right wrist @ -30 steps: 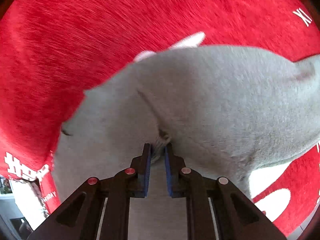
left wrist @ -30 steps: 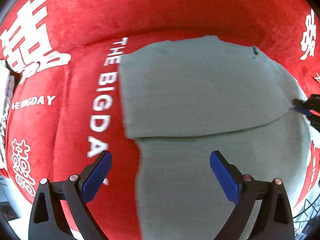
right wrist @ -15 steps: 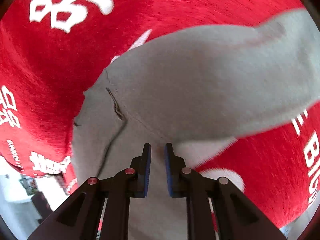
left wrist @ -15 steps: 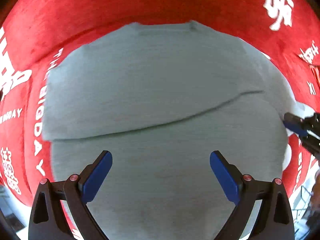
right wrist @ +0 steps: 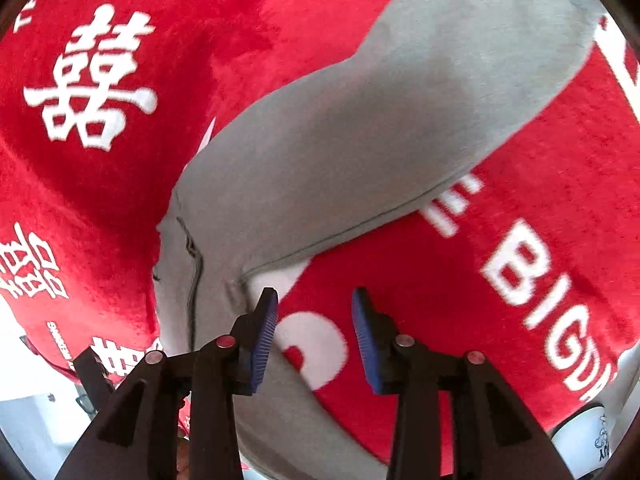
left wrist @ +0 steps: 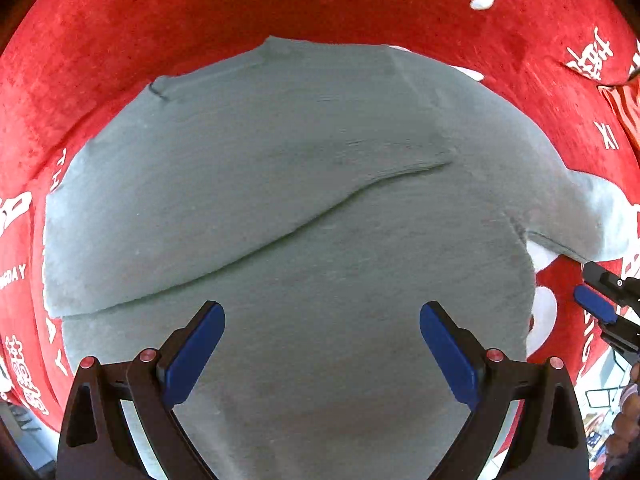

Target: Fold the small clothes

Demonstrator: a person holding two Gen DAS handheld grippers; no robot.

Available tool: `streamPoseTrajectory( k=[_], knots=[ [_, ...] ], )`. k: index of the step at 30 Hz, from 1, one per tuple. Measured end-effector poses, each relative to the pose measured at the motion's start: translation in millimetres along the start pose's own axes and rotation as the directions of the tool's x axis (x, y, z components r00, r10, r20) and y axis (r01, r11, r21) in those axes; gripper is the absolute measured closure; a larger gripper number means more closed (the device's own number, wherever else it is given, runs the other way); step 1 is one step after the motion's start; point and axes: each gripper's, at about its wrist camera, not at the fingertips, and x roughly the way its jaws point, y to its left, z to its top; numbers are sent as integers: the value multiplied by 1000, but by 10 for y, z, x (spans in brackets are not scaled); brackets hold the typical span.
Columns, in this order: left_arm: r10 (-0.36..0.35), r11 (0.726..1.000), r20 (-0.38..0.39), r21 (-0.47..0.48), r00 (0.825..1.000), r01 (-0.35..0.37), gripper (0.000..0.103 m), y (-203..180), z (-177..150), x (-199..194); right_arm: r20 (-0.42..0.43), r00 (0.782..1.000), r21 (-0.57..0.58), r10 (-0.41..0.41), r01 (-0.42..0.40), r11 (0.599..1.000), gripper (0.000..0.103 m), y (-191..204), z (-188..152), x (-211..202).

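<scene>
A grey garment (left wrist: pixel 304 216) lies flat on a red cloth (left wrist: pixel 320 4), with one layer folded over across its middle. A sleeve stretches out to its right side (left wrist: pixel 600 216). My left gripper (left wrist: pixel 322 340) is open and empty, hovering above the garment's near part. In the right wrist view the grey sleeve (right wrist: pixel 380 128) runs from the upper right down to the garment's body at lower left. My right gripper (right wrist: pixel 315 340) is open and empty just beside the armpit seam, over red cloth. It also shows at the right edge of the left wrist view (left wrist: pixel 596 304).
The red cloth (right wrist: pixel 120 184) carries white Chinese characters and the words "THE BIG DAY". Its edge and a pale floor show at the lower corners (right wrist: pixel 24 408). A white cup-like object (right wrist: pixel 588 436) sits at the lower right.
My right gripper was shut on the garment near the sleeve; it has opened and let go. The sleeve now lies spread out. My left gripper has shifted over the garment's body, still open.
</scene>
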Motion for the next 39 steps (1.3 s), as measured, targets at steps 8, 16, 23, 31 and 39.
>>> streamPoseTrajectory(
  k=[8,16,23,31,39],
  knots=[
    [-1,1000,-10,29,1000,2,5,-252,114,79,62,998,94,23,-29,995,59,-430,159,-221],
    [-2,998,-23,62,1000,3,5,-440,115,128,155,988,211,24,-57,976,58,-779,348,-389],
    [-1,997,-26,73,1000,2,5,-590,164,176,246,968,318,54,-133,939,58,-1038,554,-455],
    [-1,998,-22,68,1000,3,5,-816,265,245,335,931,335,145,-262,905,57,-1049,782,-531],
    [-5,999,-16,53,1000,6,5,-600,123,217,334,919,335,208,-322,886,98,-957,898,-516]
  ],
)
